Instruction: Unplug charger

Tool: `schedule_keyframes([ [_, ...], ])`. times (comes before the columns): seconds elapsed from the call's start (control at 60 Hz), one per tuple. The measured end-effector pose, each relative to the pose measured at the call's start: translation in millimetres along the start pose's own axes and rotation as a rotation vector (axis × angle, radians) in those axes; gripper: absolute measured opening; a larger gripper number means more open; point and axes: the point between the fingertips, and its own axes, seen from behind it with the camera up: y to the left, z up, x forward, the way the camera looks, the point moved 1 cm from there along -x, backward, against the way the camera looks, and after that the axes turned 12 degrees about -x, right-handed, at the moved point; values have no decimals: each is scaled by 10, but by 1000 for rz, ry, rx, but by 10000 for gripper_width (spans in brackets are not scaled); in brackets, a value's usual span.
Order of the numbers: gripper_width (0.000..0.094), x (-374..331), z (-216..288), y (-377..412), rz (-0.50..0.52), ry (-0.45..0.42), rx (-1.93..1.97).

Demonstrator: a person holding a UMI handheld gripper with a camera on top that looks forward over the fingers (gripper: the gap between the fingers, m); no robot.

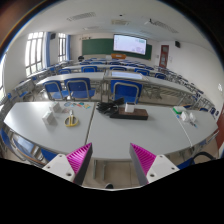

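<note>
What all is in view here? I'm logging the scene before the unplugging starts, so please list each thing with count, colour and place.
Tables: several, white, just ahead of the fingers and in rows beyond.
Chairs: many, blue, behind the tables.
Dark object: one, black, on the table ahead; too small to say whether it is the charger.
Small items: a few, pale, on the table's left part; unclear.
Board: one, green, far wall.
Screen: one, lit, beside the board.
Windows: several, bright, left wall.
Gripper: one, pink pads, fingers open, holding nothing.
</note>
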Motion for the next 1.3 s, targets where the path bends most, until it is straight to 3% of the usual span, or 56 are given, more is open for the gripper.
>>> schedule_keyframes([
  [0.3, 749, 1919, 855, -1036, -84, -143, 38],
  [0.517, 738, 3054, 1013, -1224, -83, -128, 43],
  [0.6, 616, 3291, 917, -1300, -92, -97, 34],
  [0.667, 431, 3388, 917, -1284, -97, -100, 45],
  [0.833, 263, 3374, 914, -1258, -58, -99, 64],
  [0.983, 213, 3371, 963, -1294, -73, -92, 61],
  [1.083, 207, 2795, 1920, -1539, -154, -335, 23],
  [1.167, 206, 2300, 2683, -1833, -175, -478, 16],
  [1.233, 209, 2102, 3018, -2219, -216, -530, 37],
  [1.3, 212, 2080, 2919, -2608, -243, -516, 63],
])
